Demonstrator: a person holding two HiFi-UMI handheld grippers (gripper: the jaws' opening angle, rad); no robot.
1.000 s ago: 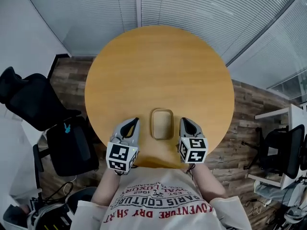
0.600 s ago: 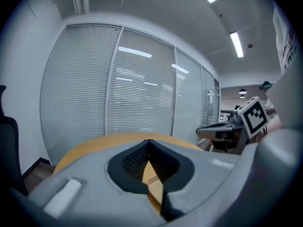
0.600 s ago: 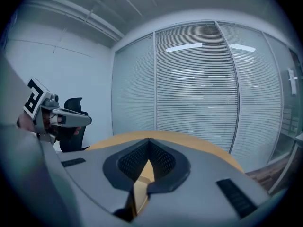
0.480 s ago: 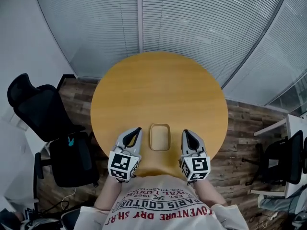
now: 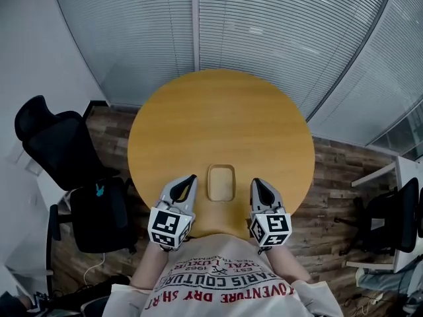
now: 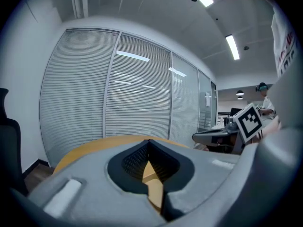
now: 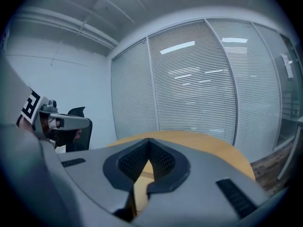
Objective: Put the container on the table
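A shallow tan container (image 5: pixel 221 182) with rounded corners rests on the round wooden table (image 5: pixel 221 121), close to its near edge. My left gripper (image 5: pixel 189 179) is just left of the container and apart from it, jaws shut with nothing between them. To the container's right, also apart from it, my right gripper (image 5: pixel 256 182) is likewise shut and empty. In the left gripper view the left gripper (image 6: pixel 149 141) has its tips meeting over the tabletop (image 6: pixel 104 144). The right gripper view shows the right gripper (image 7: pixel 149 140) the same way, above the tabletop (image 7: pixel 208 143).
A black office chair (image 5: pixel 49 144) and a dark seat (image 5: pixel 99 210) stand left of the table. At the right are a white desk (image 5: pixel 386 170) and another chair (image 5: pixel 390 210). Glass walls with blinds (image 5: pixel 264 25) curve behind the table. The floor is wood plank.
The head view has pulled back, so the table looks smaller. Both grippers stay shut on either side of the container, which has not moved on the table.
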